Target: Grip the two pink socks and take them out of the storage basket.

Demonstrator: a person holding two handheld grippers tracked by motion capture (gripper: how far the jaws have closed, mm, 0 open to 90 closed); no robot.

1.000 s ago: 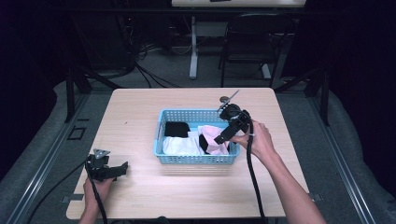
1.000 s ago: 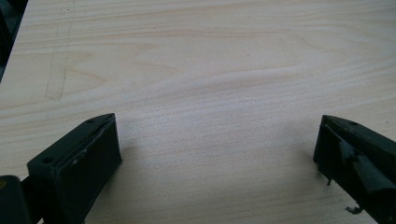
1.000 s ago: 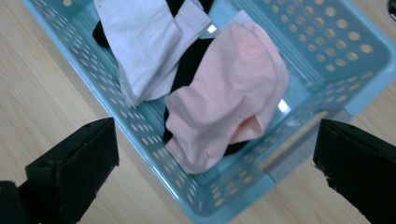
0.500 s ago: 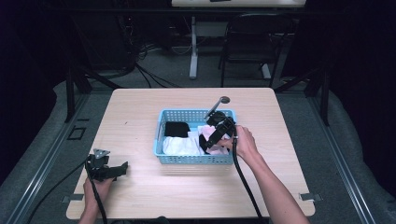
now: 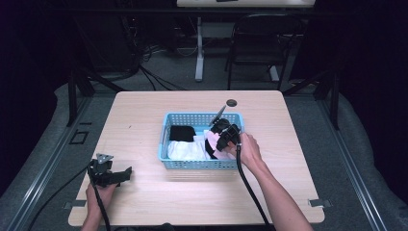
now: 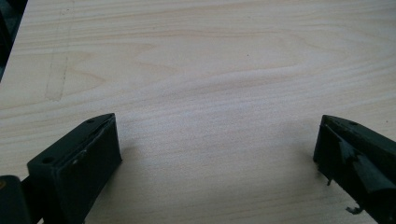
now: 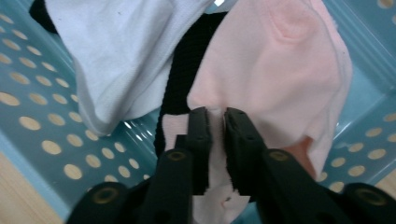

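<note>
Right gripper [image 7: 215, 122] down inside the blue perforated basket [image 5: 166, 144], jaws just drawn together and now pinching a fold of the pale pink cloth [image 7: 275, 74]. Only a thin sliver of pink fabric visible between the pads in the right gripper view. Pink cloth crumpled at the basket's right end, its longer run lying from the pinch point away toward the far corner of that view; no clear front or back to the bundle. Beside it, touching, a strip of black cloth [image 7: 184, 70] running roughly parallel, and past that a white cloth [image 7: 121, 51] spread toward the basket's left half. In the high view, right gripper [image 5: 217, 144] angled down and leftward into the basket, hand behind it at the right rim, cable trailing back along the forearm. Another black piece [image 5: 182, 132] in the basket's far left corner there, white cloth [image 5: 185, 150] along the near wall.

Left gripper [image 5: 126, 172] well apart, resting low on the wooden table [image 5: 144, 110] near its front left corner, pointing right. Jaws spread wide in the left gripper view, bare wood grain between them, nothing held.
</note>
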